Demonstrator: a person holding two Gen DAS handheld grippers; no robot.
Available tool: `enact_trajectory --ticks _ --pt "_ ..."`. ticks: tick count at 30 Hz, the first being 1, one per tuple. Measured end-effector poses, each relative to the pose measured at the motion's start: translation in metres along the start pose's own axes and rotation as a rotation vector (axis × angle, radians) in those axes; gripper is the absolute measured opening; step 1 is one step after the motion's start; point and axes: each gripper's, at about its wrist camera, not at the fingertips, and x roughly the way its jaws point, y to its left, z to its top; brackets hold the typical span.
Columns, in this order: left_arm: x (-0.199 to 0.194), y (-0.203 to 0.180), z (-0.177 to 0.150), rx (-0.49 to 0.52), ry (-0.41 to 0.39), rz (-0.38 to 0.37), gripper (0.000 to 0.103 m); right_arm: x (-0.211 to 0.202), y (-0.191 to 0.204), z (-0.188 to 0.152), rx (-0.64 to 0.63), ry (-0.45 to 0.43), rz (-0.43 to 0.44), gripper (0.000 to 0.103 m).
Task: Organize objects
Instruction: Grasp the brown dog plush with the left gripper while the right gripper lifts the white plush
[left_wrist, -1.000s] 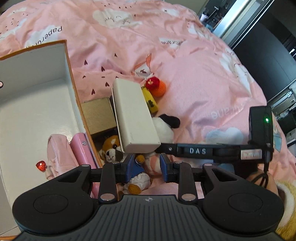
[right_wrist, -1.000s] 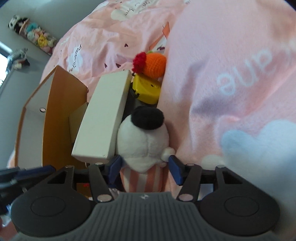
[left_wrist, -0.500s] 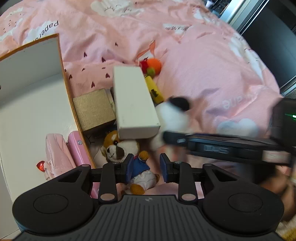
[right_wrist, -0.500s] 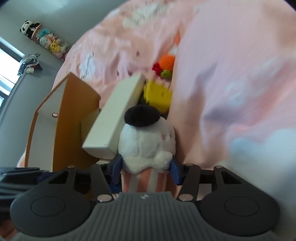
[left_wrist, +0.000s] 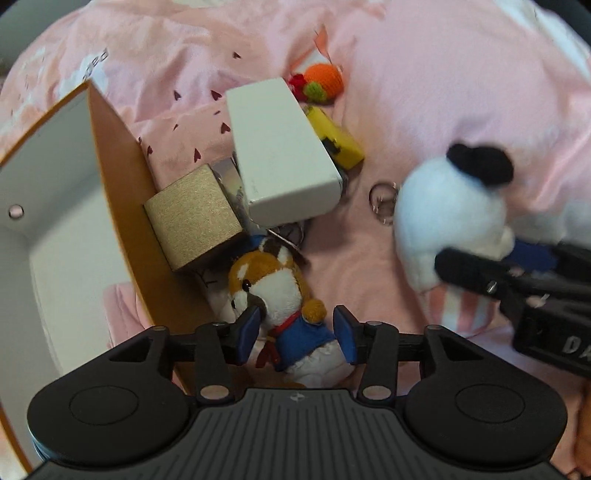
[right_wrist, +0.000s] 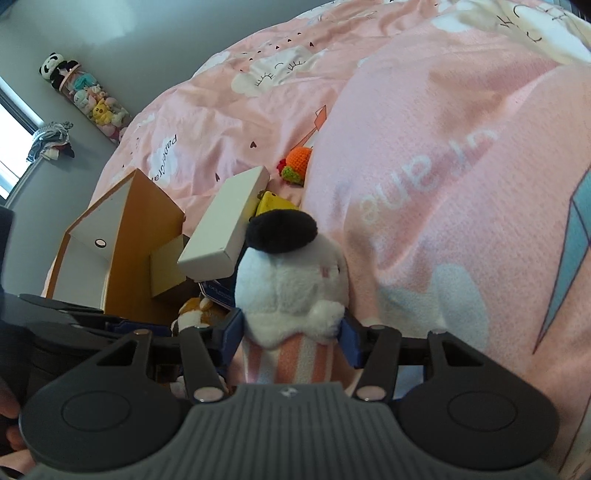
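Right gripper (right_wrist: 291, 341) pinches the white plush (right_wrist: 291, 280) low at its soft, squashy, light waist; left gripper (left_wrist: 295, 332) straddles the dog plush (left_wrist: 275, 291), fingers spread.

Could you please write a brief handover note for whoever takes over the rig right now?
Right tongs: shut on the white plush, lifted off the pink bedding.
Left tongs: open around the dog plush, not yet gripping.
The orange box stands open on the left, with pink items inside.
Outside it: gold box, white box, yellow toy, crochet toy.
Left to do: put the white plush away, probably in the orange box, then the dog and the rest.
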Motion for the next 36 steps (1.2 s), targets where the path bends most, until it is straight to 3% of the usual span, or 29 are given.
enact_trajectory --ticks 5,11,21,28,29,36 --pt "0.004 -0.015 0.001 0.108 0.019 0.075 0.055 0.002 -0.003 0.0 0.013 -0.007 0.021 0.057" --pt "0.024 -0.01 0.006 0.058 0.142 0.033 0.054 0.003 -0.004 0.0 0.021 -0.012 0.033 0.057" --pt "0.039 -0.01 0.011 0.016 0.173 0.057 0.052 0.006 -0.005 -0.002 0.012 0.005 0.038 0.058" --pt "0.015 -0.001 -0.005 -0.024 0.052 0.04 0.035 0.002 -0.005 -0.003 0.018 0.003 0.059 0.057" --pt "0.009 0.003 -0.007 -0.039 0.027 0.026 0.03 0.0 -0.004 -0.003 0.017 0.003 0.064 0.056" --pt "-0.028 0.027 -0.018 -0.145 -0.157 -0.114 0.022 -0.017 0.007 0.003 0.027 -0.023 0.089 0.056"
